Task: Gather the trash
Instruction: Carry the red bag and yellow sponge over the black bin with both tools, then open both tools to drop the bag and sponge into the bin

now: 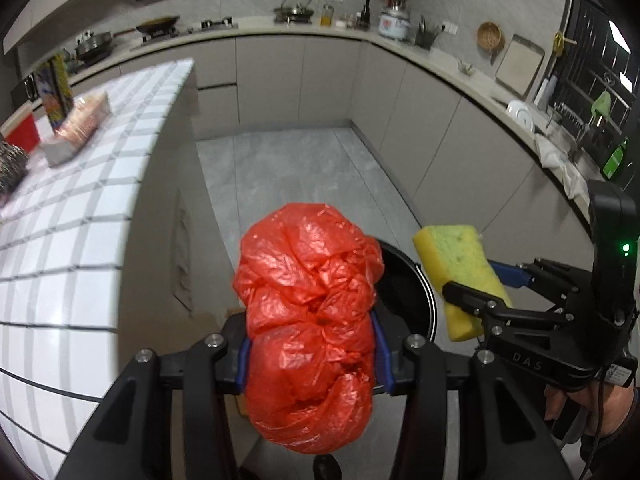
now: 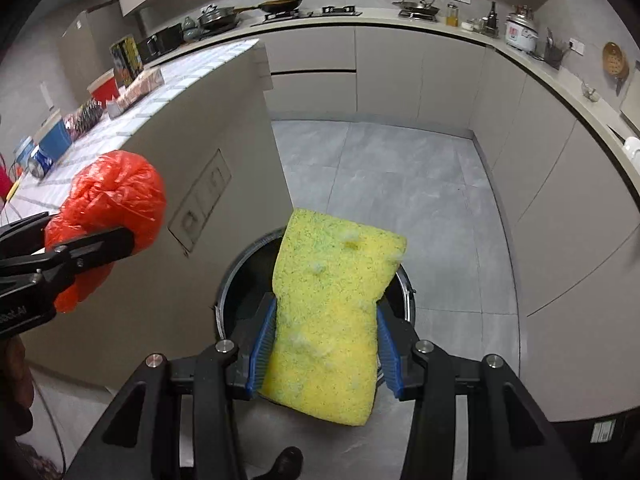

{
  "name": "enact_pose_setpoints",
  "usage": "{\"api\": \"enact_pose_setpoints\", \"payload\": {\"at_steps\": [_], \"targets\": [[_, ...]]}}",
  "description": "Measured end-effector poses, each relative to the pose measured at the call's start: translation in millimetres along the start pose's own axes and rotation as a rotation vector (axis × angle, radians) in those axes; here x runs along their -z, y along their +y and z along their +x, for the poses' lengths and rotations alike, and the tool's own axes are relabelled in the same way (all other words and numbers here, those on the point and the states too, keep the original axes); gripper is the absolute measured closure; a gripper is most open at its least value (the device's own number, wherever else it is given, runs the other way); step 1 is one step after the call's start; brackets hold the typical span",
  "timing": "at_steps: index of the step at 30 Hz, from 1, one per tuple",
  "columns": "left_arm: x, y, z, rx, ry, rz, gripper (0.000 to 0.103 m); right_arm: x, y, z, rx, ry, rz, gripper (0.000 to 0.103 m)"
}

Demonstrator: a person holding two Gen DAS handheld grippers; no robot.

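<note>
Crumpled red plastic bag (image 1: 310, 328) sits clamped in the left gripper (image 1: 312, 354); the right gripper (image 2: 325, 350) squeezes a yellow-green foam sponge (image 2: 332, 316). Both hang over the round black bin (image 2: 240, 300), so releasing them looks next.

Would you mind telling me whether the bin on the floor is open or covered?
Open: the bin shows its metal rim and dark inside with no lid on it, beneath the sponge held by the right hand-held gripper.

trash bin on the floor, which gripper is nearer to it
Right. The right gripper holds the yellow sponge directly over the trash bin. The left gripper, holding the red plastic bag, sits off to the bin's side, by the counter.
</note>
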State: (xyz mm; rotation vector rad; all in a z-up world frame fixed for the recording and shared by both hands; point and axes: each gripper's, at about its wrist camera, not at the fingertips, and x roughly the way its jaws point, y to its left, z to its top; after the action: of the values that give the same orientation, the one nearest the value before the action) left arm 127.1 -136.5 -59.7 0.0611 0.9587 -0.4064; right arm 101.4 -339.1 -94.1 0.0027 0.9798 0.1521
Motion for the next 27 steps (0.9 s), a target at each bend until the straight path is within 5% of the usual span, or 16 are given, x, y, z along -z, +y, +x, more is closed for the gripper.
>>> {"api": "enact_pose_setpoints", "payload": {"at_steps": [15, 17, 18, 19, 27], "targets": [[21.0, -16.3, 78.7, 0.045, 0.139, -0.094, 0.054, 31.9, -12.2, 88.1, -0.089, 0.112, -0.223, 0.054], [20.9, -15.0, 91.3, 0.027, 0.177, -0.1, 0.024, 31.4, -10.6, 99.5, -0.139, 0.114, -0.254, 0.044], [20.6, -10.0, 90.4, 0.011, 0.168, -0.116, 0.018, 31.3, -12.3, 104.7, -0.121, 0.113, -0.251, 0.037], [19.7, -4.7, 87.1, 0.009, 0.152, -0.133, 0.013, 31.0, -14.7, 106.9, -0.109, 0.107, -0.241, 0.019], [13.6, 8.5, 52.7, -0.064, 0.088, -0.11, 0.012, 24.8, -27.7, 93.5, -0.128, 0.076, -0.136, 0.015]]}}
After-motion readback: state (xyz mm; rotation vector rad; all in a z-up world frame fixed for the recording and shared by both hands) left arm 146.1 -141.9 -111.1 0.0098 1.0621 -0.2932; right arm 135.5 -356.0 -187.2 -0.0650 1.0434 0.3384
